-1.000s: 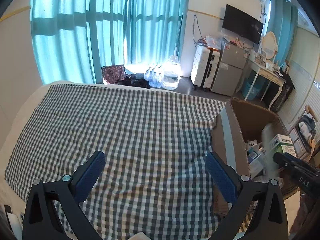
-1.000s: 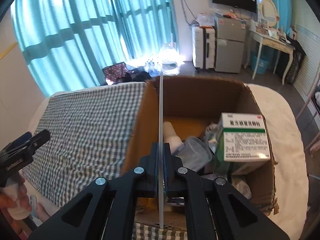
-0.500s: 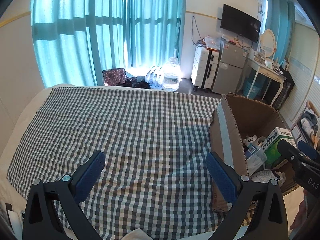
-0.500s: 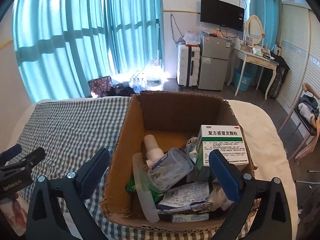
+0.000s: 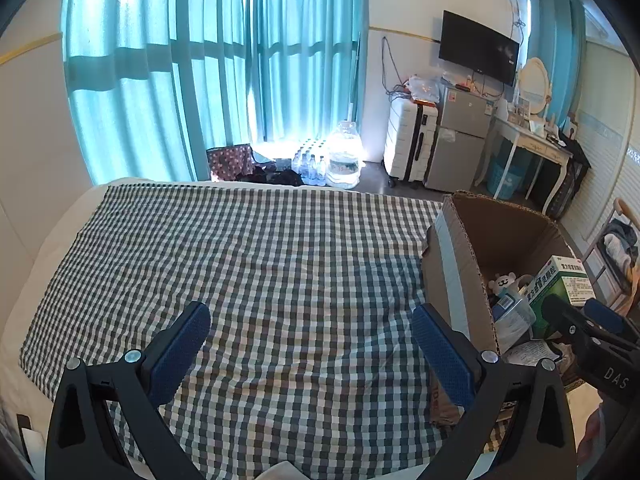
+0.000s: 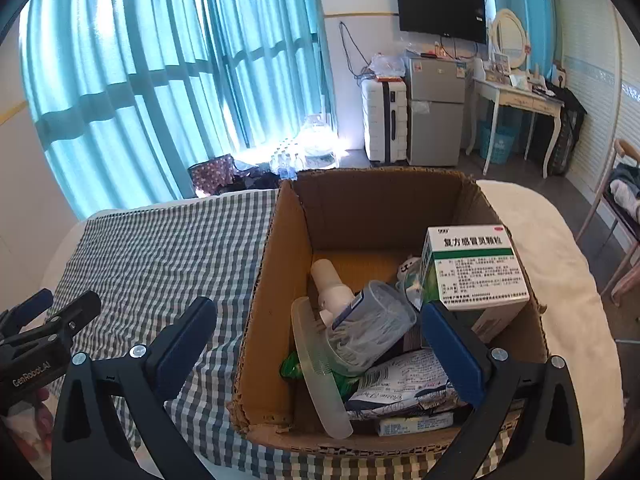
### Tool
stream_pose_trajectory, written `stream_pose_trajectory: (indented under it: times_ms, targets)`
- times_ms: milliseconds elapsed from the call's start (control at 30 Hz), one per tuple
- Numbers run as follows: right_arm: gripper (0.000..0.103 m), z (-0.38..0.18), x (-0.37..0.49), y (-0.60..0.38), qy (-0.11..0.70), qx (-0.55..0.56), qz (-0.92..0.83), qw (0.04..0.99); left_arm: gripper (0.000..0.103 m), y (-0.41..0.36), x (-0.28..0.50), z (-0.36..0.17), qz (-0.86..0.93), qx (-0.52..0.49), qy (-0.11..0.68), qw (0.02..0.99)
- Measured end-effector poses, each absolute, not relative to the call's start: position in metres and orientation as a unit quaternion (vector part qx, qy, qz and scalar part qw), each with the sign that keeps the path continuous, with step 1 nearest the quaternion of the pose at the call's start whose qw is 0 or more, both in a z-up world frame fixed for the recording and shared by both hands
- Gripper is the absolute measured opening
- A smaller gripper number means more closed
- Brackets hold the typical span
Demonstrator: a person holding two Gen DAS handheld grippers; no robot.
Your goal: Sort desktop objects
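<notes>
Hovering right gripper [image 6: 316,332], cardboard box [image 6: 276,280] rim below

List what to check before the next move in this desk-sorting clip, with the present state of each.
1. Right gripper open, jaws just opened, nothing between them: ok.
2. Left gripper open and empty: ok.
3. Clear comb inside the cardboard box, leaning on its near wall: ok.
4. Checked cloth bare of items to sort: ok in the visible part.
5. Green-and-white medicine box settled: cannot tell; it sits high by the right wall.
</notes>
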State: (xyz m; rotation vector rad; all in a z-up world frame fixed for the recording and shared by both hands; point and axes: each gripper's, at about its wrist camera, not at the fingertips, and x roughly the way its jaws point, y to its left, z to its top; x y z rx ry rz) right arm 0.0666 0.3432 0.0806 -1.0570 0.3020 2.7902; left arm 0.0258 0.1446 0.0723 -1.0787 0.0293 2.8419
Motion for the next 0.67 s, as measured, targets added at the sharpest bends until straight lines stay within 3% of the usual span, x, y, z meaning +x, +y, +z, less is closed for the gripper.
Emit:
stream_pose_trajectory:
  times_ms: [333, 533, 667]
  targets:
    - [0.103, 0.073, 0.066, 0.35, 0.111, -0.366, 0.92, 0.091, 0.103, 0.145, 0.023, 0.072, 0.932, -0.356, 0.008, 0.064]
    - [0.103, 0.07, 0.064, 0.342, 0.077, -0.372, 0.919, 0.102, 0.103, 0.145, 0.027, 0.073, 0.93, -0.351, -0.023, 0.106]
    - [0.103, 0.067, 0.063, 0.338, 0.069, -0.379, 0.918, 0.095, 0.103, 0.152, 0.032, 0.076, 0.936, -0.337, 0.002, 0.103]
